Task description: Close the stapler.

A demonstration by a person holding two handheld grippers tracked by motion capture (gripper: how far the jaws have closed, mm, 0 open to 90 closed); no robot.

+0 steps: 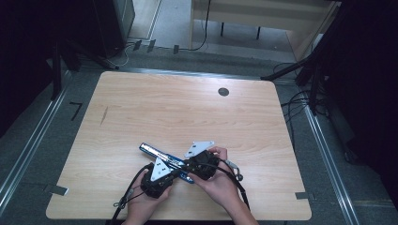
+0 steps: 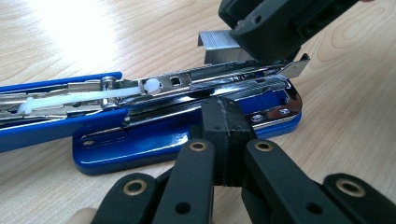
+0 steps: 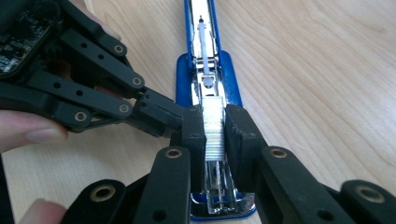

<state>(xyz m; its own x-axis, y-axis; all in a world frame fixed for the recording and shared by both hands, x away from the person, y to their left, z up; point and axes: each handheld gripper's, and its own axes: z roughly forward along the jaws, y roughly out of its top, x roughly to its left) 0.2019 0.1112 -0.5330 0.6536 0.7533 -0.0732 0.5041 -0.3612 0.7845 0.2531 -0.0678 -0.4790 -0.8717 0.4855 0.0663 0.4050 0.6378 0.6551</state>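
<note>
High view: I have both claws low at the near middle of the worktop (image 1: 141, 108), meeting over a blue stapler (image 1: 157, 152) that lies flat and open, its lid stretched away toward the far left. My left claw (image 1: 174, 174) comes in from the near left, my right claw (image 1: 187, 165) from the near right, and the two almost touch above the stapler's front end. My hands wrap both tools, cables trailing back toward me.

Left gripper view: my left claw (image 2: 226, 128) is clenched on the stapler's (image 2: 140, 144) near side, its pads pressed together against the edge of the metal magazine just above the blue base. The white pusher rod lies along the open lid at the left. Just beyond, my right claw's black tips hold a strip of staples (image 2: 219, 46) upright above the magazine's front end; whether the strip already touches the channel I cannot quite tell from this angle.

Right gripper view: my right claw (image 3: 215, 133) is grasping the staples (image 3: 214, 130), one pad on each side of the silvery strip, which runs in line with the magazine channel directly below. The stapler (image 3: 231, 74) points away from me, blue base showing either side of the metal. My left claw reaches in from the left, its tips beside my left pad at the stapler's flank.
</note>
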